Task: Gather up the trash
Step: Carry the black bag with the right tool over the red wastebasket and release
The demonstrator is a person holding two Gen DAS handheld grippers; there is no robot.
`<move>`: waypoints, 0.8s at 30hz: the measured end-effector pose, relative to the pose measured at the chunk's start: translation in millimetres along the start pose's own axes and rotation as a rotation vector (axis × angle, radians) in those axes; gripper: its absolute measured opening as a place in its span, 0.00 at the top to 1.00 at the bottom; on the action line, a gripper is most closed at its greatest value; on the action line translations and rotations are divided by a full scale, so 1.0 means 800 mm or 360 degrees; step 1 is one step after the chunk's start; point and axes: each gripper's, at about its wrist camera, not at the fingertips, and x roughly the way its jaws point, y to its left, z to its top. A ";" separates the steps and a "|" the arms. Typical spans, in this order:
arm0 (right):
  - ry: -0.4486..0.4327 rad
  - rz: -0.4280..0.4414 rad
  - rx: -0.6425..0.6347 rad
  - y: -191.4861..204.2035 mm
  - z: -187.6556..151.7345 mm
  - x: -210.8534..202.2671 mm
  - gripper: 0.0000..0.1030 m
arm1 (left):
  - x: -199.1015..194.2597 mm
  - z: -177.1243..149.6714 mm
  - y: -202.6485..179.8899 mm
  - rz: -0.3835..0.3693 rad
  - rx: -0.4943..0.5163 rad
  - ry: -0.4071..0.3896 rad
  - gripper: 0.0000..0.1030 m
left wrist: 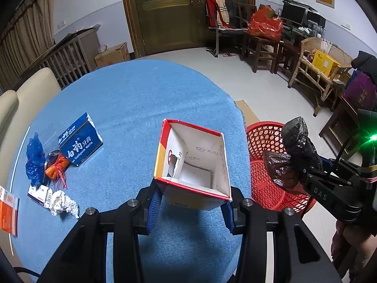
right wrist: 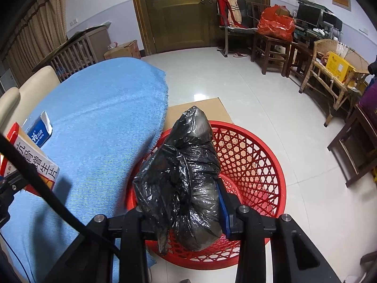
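Both grippers clamped: left gripper [left wrist: 192, 206] on open carton [left wrist: 193, 162], right gripper [right wrist: 183, 214] on black bag [right wrist: 183, 176] above red basket [right wrist: 254, 165]

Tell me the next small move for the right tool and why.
Probably open the right tool and let the black plastic bag drop. It is clamped on the bag, and the right wrist view shows the bag hanging directly over the open red basket, so nothing seems left but the release.

right claw [left wrist: 304, 176] reads "das"; blue toothpaste box [left wrist: 80, 145] reads "toothpaste".

Right hand-held gripper [right wrist: 182, 208] clamps black bag [right wrist: 186, 169] — over red basket [right wrist: 256, 165].
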 end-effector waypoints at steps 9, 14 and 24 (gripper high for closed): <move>0.0035 -0.0015 0.0024 -0.011 -0.003 0.017 0.62 | 0.004 0.003 -0.011 -0.0009 0.0032 0.0006 0.55; 0.0055 -0.0026 0.0042 -0.017 -0.004 0.027 0.62 | 0.005 0.005 -0.015 -0.0017 0.0051 0.0012 0.55; 0.0102 -0.0038 0.0072 -0.029 -0.004 0.042 0.60 | 0.011 0.015 -0.032 -0.0036 0.0085 0.0018 0.55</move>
